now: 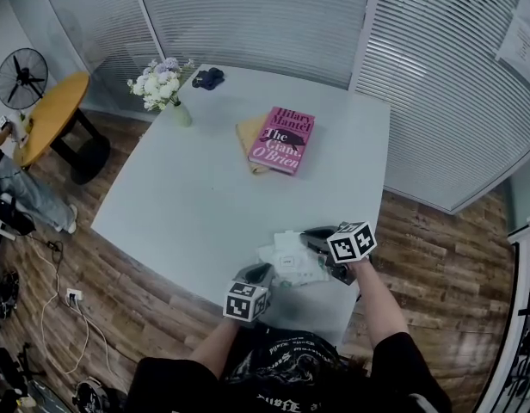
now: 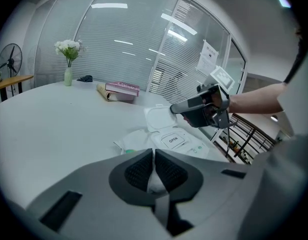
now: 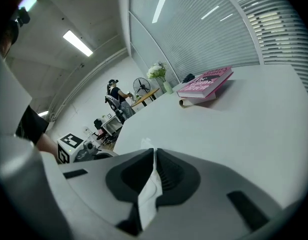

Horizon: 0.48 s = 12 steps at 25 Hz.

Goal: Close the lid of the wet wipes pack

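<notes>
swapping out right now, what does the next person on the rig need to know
Left tool: shut on the near edge of the wet wipes pack, which lies on the table.
Right tool: shut on a thin white piece, apparently the edge of the lid, which stands open.
Done: pack steadied, lid gripped.
To do: swing the lid down and press it shut.

Table [image 1: 205,196], wipes pack [image 1: 291,263], vase [image 1: 179,114], books [image 1: 282,140], unclear dark obj [image 1: 208,78]

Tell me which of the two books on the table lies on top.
The pink book, resting on the tan one, which sticks out from under it.
</notes>
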{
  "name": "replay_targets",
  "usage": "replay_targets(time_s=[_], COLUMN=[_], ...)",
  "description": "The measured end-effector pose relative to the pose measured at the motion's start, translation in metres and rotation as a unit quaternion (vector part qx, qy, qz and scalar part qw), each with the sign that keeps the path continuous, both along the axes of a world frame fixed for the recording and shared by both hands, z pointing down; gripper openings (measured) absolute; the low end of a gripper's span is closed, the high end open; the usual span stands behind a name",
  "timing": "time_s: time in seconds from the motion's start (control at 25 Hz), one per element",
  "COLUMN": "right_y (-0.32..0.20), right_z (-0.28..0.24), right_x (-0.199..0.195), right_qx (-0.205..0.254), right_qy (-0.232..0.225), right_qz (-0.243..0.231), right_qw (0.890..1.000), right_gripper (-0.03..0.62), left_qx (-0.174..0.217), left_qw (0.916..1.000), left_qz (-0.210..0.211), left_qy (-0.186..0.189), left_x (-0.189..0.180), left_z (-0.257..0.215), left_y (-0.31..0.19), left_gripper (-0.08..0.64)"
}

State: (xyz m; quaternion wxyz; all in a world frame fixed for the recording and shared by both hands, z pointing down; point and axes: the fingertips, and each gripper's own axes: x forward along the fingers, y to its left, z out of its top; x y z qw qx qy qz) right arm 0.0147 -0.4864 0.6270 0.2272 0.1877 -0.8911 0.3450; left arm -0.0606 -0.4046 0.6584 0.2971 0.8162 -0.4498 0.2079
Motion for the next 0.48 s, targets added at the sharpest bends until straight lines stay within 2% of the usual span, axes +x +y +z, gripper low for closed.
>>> replay_targets(time_s=[0.2, 0.48], right_y=[0.01, 0.02], right_z=[-0.008, -0.013], right_x=[-0.003, -0.005], right_qx=[0.047, 0.078], right_qy=[0.01, 0.021], right_qz=[-0.03, -0.058], right_qw=[0.998, 0.995], right_gripper=[0.02, 0.031], left_qx=[-0.004, -0.008], left_qw=[0.9998, 0.9997], left_qz=[-0.009, -0.009], left_qy=[0.017, 0.021], left_x=[-0.003, -0.002], left_z=[0.001, 0.002], left_y=[0.001, -0.002], left_gripper=[0.012, 0.012])
